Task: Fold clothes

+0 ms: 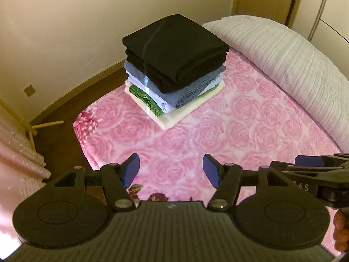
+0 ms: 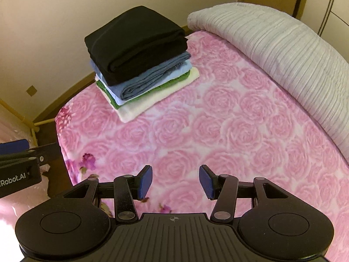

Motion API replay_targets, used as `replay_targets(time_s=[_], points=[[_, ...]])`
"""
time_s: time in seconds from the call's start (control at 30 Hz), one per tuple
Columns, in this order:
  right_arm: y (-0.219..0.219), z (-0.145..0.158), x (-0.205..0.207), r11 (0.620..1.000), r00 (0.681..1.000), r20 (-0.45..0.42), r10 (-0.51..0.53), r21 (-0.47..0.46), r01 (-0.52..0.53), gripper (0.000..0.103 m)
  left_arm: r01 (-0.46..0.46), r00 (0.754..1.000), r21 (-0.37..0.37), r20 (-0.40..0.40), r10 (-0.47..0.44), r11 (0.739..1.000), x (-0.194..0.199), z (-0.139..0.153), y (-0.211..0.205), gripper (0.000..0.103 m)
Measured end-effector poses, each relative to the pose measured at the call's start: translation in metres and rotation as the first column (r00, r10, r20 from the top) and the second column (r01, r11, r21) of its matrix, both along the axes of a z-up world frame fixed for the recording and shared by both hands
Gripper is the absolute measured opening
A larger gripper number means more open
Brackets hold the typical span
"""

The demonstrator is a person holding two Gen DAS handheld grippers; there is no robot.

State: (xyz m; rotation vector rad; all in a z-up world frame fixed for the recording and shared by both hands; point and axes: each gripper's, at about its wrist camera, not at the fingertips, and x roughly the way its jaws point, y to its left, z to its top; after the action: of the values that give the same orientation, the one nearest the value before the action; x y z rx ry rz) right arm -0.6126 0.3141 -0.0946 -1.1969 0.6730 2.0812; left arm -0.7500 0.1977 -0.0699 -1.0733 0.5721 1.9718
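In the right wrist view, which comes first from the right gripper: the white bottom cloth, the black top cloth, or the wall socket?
1. White folded cloth, bottom of pile, ahead-left of the right gripper.
2. Black folded cloth, pile top.
3. Tan wall socket, far left.

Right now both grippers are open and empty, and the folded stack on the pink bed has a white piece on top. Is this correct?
Not quite. The top piece of the stack is black; the white piece lies at the bottom, as the right wrist view shows. The rest holds: the left gripper and the right gripper are open and empty, and the stack sits on the pink bed.
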Motion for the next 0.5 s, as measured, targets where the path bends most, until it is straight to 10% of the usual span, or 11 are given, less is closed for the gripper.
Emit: replay_targets(time_s=[0.5], points=[[0.049,-0.019,-0.010,0.996,0.995,0.043,0.086,-0.017,-0.085,0.051,-0.116,0.990,-0.035,0.071,0.118,0.993,0.003,-0.021,0.039,0.061]])
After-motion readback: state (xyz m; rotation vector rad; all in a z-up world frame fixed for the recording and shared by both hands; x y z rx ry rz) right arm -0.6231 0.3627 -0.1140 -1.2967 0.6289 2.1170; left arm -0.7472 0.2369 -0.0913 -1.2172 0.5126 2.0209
